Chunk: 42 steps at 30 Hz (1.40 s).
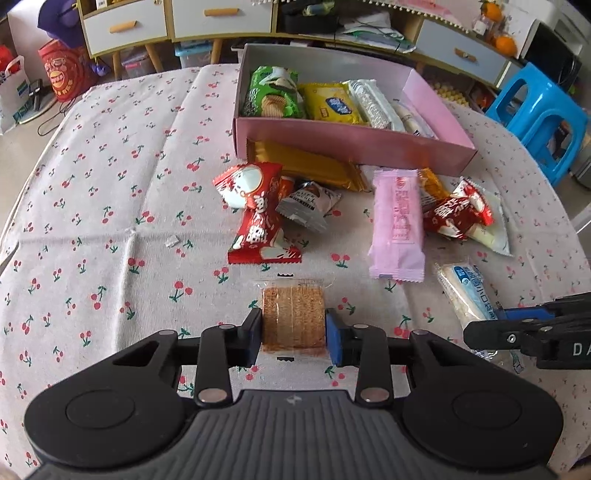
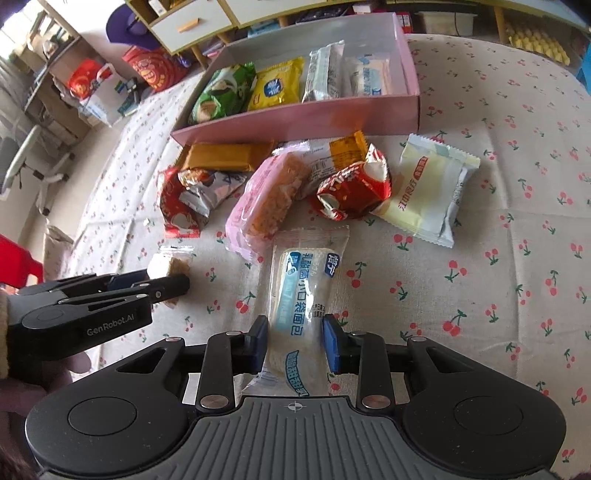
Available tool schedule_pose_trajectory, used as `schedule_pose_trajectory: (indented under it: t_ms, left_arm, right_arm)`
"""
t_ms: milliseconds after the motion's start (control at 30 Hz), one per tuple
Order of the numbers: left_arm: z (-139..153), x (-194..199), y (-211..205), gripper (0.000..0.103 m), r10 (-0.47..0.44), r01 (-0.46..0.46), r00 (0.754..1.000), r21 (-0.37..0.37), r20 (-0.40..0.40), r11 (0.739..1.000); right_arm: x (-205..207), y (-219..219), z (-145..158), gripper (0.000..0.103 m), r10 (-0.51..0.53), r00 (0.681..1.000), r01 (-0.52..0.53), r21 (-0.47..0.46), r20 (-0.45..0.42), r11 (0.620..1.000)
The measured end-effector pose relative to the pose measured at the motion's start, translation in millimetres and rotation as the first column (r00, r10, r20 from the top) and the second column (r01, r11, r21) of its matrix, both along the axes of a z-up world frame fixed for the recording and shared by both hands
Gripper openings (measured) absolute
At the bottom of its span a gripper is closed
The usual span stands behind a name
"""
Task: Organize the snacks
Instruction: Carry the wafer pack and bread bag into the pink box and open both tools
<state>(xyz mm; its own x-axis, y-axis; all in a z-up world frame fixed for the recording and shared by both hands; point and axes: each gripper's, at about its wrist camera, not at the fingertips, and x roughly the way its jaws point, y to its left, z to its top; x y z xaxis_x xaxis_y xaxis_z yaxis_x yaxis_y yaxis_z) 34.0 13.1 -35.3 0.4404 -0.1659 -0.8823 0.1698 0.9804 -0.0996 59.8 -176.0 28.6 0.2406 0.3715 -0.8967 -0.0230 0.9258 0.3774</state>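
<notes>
My left gripper (image 1: 293, 328) is shut on a clear-wrapped brown cake slice (image 1: 293, 312), its blue pads pressing both sides. My right gripper (image 2: 294, 341) is shut on a white and blue bread packet (image 2: 303, 295). In the left wrist view the right gripper (image 1: 491, 334) shows at the right edge over that packet (image 1: 463, 291). The left gripper (image 2: 177, 284) shows at the left of the right wrist view. A pink box (image 1: 354, 138) (image 2: 295, 122) beyond holds several snacks. Loose packets lie in front of it: red (image 1: 258, 218), pink (image 1: 397, 221), gold (image 1: 306, 164), cream (image 2: 428, 188).
The table wears a cherry-print cloth (image 1: 110, 221). A blue stool (image 1: 535, 118) stands at the right of the table, and drawer cabinets (image 1: 166, 22) and bags line the far wall. A person's hand (image 2: 22, 384) holds the left gripper.
</notes>
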Motion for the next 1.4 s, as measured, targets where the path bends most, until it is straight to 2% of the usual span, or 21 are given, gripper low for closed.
schedule_pose_trajectory:
  t_ms: [400, 733, 900, 1000, 1100, 1300, 1400]
  left_arm:
    - [16.2, 2.1, -5.0, 0.032, -0.012, 0.014, 0.999, -0.042, 0.042, 0.999]
    - [31.7, 27.7, -18.9, 0.032, 0.027, -0.016, 0.995, -0.114, 0.094, 0.993]
    - [32.8, 42.5, -25.0, 0.032, 0.048, -0.028, 0.991, -0.155, 0.129, 0.988]
    - [31.8, 53.8, -24.2, 0.032, 0.098, -0.069, 0.983, -0.184, 0.156, 0.980]
    - [31.8, 73.5, -26.1, 0.032, 0.116, -0.087, 0.980, -0.180, 0.163, 0.980]
    - [32.4, 115.7, -37.6, 0.032, 0.091, -0.052, 0.968, -0.172, 0.233, 0.984]
    - [29.2, 134.2, -46.5, 0.032, 0.072, -0.044, 0.967, -0.117, 0.246, 0.992]
  right_arm:
    - [-3.3, -26.2, 29.2, 0.030, -0.063, 0.997, 0.058, 0.096, 0.054, 0.994]
    - [23.0, -48.7, 36.3, 0.030, -0.156, 0.983, 0.141, 0.144, 0.095, 0.979]
    - [45.6, -57.8, 32.4, 0.030, -0.197, 0.971, 0.176, 0.157, 0.136, 0.972]
    - [60.0, -65.0, 27.2, 0.030, -0.240, 0.961, 0.212, 0.189, 0.139, 0.959]
    - [80.7, -69.9, 22.6, 0.030, -0.268, 0.954, 0.235, 0.221, 0.131, 0.946]
    - [129.2, -72.1, 18.4, 0.030, -0.240, 0.945, 0.192, 0.220, 0.221, 0.956]
    - [151.6, -77.1, 7.0, 0.030, -0.259, 0.940, 0.200, 0.258, 0.222, 0.945]
